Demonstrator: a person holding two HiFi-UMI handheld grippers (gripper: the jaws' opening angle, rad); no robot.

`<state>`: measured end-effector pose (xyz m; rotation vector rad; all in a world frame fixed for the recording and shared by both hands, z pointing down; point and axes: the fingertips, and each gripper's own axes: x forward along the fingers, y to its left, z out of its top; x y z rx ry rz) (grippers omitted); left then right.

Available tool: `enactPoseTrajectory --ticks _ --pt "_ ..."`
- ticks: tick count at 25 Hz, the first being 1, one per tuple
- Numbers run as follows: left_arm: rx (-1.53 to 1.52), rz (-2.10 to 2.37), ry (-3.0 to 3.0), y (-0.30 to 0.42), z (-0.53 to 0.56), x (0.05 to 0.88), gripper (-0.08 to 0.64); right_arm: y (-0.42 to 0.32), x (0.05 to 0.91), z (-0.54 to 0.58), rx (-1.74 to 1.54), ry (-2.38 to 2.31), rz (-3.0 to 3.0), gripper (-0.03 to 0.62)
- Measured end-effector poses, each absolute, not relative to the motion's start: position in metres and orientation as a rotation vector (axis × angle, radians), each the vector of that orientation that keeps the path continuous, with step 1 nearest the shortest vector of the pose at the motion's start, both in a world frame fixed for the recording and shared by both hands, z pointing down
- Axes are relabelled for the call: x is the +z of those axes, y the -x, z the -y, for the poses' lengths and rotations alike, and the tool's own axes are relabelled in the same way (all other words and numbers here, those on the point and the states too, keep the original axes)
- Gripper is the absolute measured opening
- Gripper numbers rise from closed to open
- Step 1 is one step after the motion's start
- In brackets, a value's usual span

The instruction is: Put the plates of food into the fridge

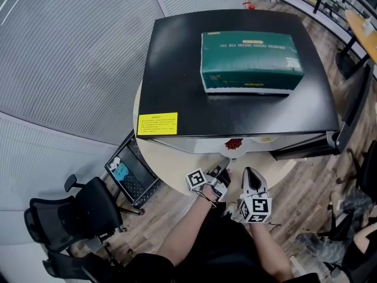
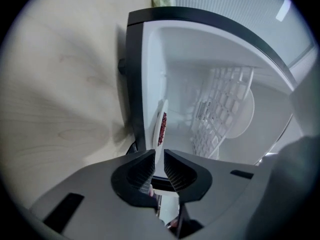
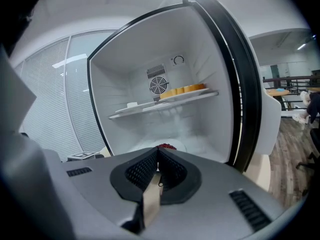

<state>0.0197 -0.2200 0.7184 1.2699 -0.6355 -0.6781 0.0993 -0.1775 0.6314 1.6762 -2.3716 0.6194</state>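
My left jaws [image 2: 159, 154] are spread only a sliver, and the white rim of the plate of red food [image 2: 160, 128] runs into that narrow gap. I cannot see either pad pressing on it. The left gripper view is rolled onto its side, so the plate shows edge-on. It sits on the floor of the mini fridge [image 1: 177, 69], just inside the front opening, with the white wire shelf [image 2: 220, 109] further in. The pale wood counter [image 2: 60, 109] fills the left of that view.

My right jaws [image 3: 157, 151] are pressed together with nothing between them. Over their tips I see straight into the open fridge. The red food peeks up just beyond the jaws on the fridge floor. On the shelf above, a plate of yellow food [image 3: 187, 90] sits toward the right end and a small white thing [image 3: 131, 104] toward the left end. The round fan grille [image 3: 158, 85] is in the back wall, and the door [image 3: 270, 129] stands swung out on the right.

From the head view, both grippers sit side by side at the fridge's front, over the near edge of the round counter. A green box [image 1: 250, 61] lies on the fridge's black top, toward the back. A yellow label [image 1: 157, 123] is stuck at the front left corner of the top.
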Motion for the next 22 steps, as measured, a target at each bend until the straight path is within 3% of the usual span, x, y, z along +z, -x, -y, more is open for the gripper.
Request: enactPoseTrajectory --ticks 5,13,22 --pt "-0.530 0.643 -1.509 -0.036 0.192 0.680 0.006 -0.102 0.622 0.168 0.606 -1.683 2.387 0.009" --pt "0.118 1.106 -2.235 -0.036 0.155 0.607 0.005 -0.109 0.599 0.148 0.591 -1.696 2.409 0.009" --pt "0.119 1.376 -2.404 -0.027 0.130 0.544 0.004 -0.112 0.557 0.117 0.554 -1.673 2.478 0.009"
